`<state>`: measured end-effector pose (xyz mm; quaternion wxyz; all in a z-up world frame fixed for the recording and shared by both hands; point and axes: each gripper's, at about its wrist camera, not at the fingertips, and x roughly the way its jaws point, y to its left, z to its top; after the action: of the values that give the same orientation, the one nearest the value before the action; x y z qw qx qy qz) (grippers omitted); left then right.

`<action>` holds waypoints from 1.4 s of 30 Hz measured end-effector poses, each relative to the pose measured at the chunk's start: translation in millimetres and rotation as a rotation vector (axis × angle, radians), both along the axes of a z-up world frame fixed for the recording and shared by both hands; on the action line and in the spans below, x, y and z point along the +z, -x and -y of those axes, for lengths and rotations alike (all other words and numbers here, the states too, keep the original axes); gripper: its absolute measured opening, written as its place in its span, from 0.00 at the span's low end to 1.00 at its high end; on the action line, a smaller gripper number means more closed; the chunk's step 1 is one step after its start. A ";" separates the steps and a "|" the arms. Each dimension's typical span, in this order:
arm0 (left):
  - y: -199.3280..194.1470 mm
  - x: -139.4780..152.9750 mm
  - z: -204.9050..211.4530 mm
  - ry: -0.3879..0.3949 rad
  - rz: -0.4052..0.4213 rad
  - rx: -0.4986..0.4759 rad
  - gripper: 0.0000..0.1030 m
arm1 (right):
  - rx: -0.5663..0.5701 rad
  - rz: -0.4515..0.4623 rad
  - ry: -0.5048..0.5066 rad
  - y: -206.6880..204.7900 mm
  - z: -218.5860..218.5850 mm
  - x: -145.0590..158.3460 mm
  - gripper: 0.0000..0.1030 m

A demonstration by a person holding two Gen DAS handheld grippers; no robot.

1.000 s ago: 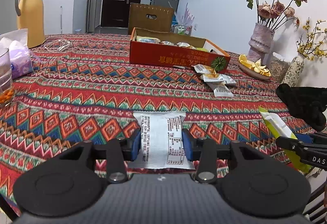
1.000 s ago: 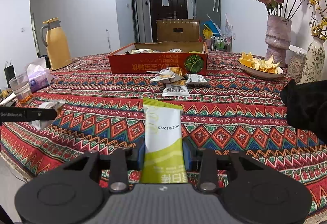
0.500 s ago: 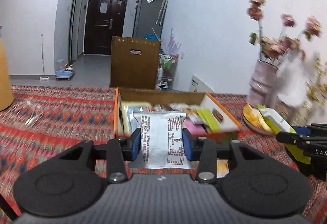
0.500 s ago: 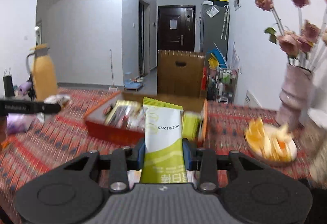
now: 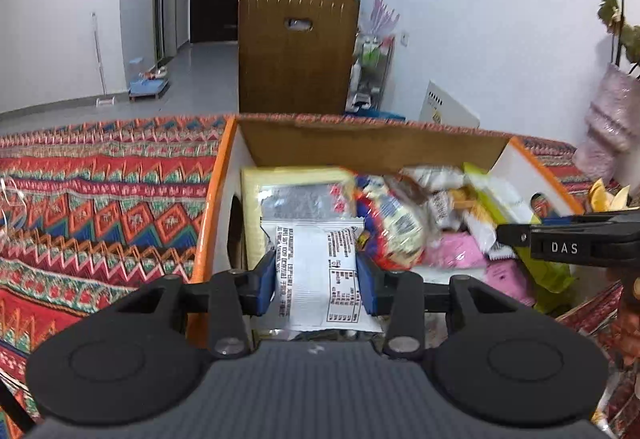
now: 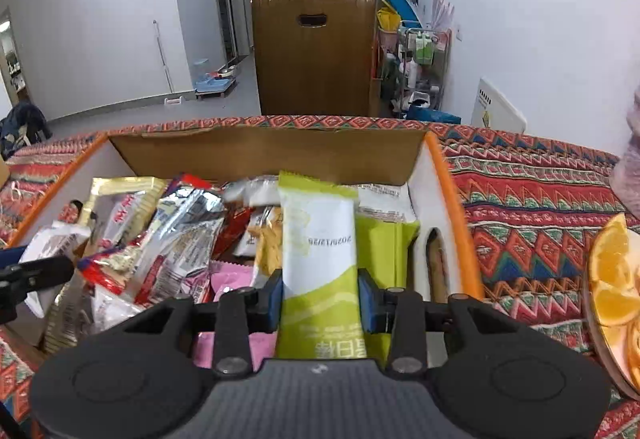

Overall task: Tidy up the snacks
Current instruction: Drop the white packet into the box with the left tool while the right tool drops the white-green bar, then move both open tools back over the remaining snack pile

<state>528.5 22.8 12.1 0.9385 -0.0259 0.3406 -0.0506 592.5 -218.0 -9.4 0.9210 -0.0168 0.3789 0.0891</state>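
The letters "DAS" stand in white on the right gripper (image 5: pixel 568 247), beside the snack box (image 5: pixel 224 175), while the green-and-white snack packet (image 6: pixel 320 259) over that box bears a mirrored, unclear date.

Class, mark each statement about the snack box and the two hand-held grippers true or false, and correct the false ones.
1. The left hand-held gripper grips a white packet. True.
2. The right hand-held gripper is empty. False: it is shut on a green-and-white packet.
3. The cardboard box already holds many snacks. True.
4. The box is closed with a lid. False: its top is open.
5. Orange slices lie on a plate right of the box. True.
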 end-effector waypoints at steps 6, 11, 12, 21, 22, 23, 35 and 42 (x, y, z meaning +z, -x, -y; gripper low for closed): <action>11.6 -2.8 7.4 -0.055 0.031 -0.032 0.44 | 0.038 0.003 0.084 4.8 -19.5 -2.7 0.36; 12.7 4.3 7.4 -0.013 -0.006 -0.041 0.57 | 0.038 -0.009 0.091 3.0 -17.8 2.9 0.46; 14.0 6.8 5.3 0.009 -0.018 -0.033 0.58 | 0.033 -0.006 0.090 5.4 -16.9 5.4 0.52; 54.8 55.3 -2.0 0.074 0.012 -0.042 0.63 | 0.045 0.091 0.039 61.4 1.8 54.8 0.53; 64.1 62.5 -0.7 0.074 0.017 -0.051 0.63 | 0.051 0.112 0.041 72.3 4.6 65.1 0.53; 74.6 69.5 0.9 0.074 0.029 -0.060 0.64 | 0.054 0.131 0.043 81.4 6.6 73.7 0.53; 261.8 129.1 9.8 0.100 0.229 -0.158 0.84 | 0.117 0.340 -0.011 272.7 71.5 147.4 0.82; 366.4 96.7 24.5 0.081 0.291 -0.114 0.94 | 0.140 0.434 -0.066 390.0 101.1 121.2 0.94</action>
<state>162.1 -1.7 108.8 0.9717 -0.0369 0.1995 -0.1209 202.5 -319.1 111.8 0.9725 -0.0320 0.1667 0.1595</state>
